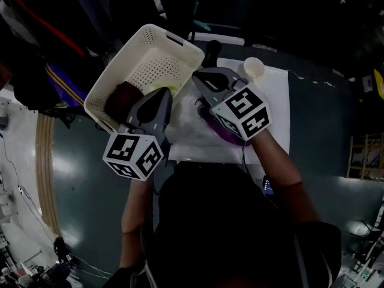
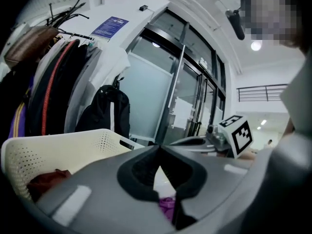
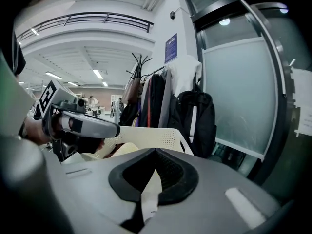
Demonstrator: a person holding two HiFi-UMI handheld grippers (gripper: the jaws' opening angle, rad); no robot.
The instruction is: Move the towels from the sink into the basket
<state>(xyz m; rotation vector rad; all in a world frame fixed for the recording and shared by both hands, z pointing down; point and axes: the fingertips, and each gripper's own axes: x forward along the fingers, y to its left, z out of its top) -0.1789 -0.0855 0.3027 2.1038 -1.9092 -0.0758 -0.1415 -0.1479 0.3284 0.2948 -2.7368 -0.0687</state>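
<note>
Inside the basket [image 1: 180, 44] lie a dark red towel [image 1: 123, 98] and a yellowish towel [image 1: 162, 90]. Beside the basket, a purple towel [image 1: 221, 132] lies in the sink [image 1: 273, 101]. Near the basket, the left gripper [image 2: 158, 147] and the right gripper [image 3: 155, 152] are both closed.

Office-like hall, with glass doors [image 2: 180, 91], a laden coat rack [image 3: 146, 96], railed gallery [image 3: 87, 21]

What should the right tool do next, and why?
Probably swing the right tool left over the basket: its jaws are shut, perhaps on the white strip showing between them, and the basket stands just beside it.
</note>
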